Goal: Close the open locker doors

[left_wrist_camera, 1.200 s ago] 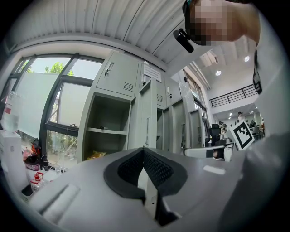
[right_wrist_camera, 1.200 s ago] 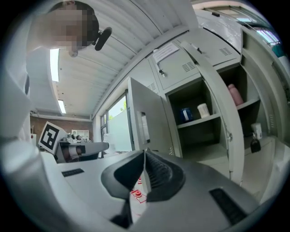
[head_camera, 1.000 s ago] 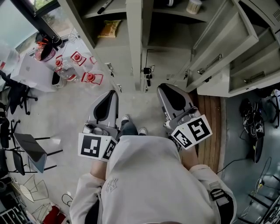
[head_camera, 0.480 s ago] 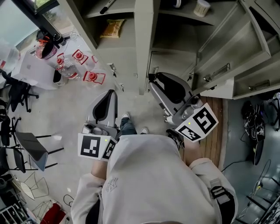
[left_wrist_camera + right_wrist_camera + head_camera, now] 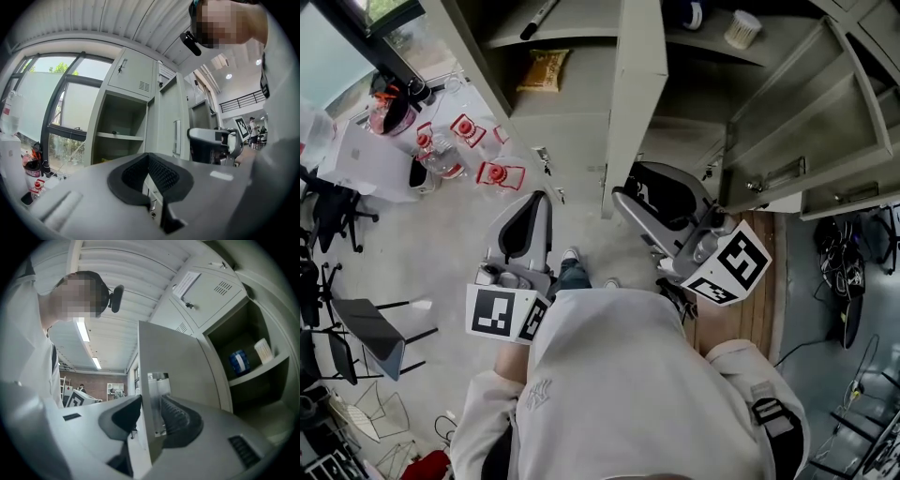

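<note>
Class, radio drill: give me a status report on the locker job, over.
Right tongs clamped on locker door edge. Left tongs shut, empty. Door part open; other doors at right open too. Nothing seen in its path.

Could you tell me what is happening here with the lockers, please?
A person stands in front of a row of grey lockers with a gripper in each hand. The right gripper has its jaws closed on the edge of an open locker door, at the handle. The left gripper is held back from the lockers, jaws together and empty. Another open door stands further right.
</note>
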Demonstrator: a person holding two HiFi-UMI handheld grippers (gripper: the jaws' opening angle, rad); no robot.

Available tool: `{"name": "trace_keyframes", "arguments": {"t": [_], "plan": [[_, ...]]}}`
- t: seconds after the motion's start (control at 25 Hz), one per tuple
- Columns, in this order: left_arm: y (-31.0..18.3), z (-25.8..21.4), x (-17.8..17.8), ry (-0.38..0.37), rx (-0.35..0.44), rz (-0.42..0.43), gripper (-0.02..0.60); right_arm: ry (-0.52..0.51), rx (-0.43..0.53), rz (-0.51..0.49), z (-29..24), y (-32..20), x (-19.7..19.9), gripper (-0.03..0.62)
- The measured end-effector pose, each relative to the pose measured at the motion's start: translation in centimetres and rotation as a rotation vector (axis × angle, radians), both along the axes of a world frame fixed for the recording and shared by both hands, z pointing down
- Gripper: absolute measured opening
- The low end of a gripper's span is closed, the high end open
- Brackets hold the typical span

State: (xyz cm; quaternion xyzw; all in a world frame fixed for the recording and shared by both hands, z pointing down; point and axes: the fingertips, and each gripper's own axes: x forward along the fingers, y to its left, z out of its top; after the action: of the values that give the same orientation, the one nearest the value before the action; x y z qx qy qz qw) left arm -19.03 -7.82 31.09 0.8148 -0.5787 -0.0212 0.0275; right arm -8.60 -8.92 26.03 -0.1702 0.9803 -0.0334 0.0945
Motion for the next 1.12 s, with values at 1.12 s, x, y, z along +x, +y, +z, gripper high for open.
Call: {"name": "trace_keyframes", "arguments": {"t": [1.12], "plan": [[-5.5, -2.2, -16.4, -0.004, 0.055, -0.024, 0.008, 0.054, 0.057, 0.022, -0.4, -6.6, -17.1, 0.103]]}}
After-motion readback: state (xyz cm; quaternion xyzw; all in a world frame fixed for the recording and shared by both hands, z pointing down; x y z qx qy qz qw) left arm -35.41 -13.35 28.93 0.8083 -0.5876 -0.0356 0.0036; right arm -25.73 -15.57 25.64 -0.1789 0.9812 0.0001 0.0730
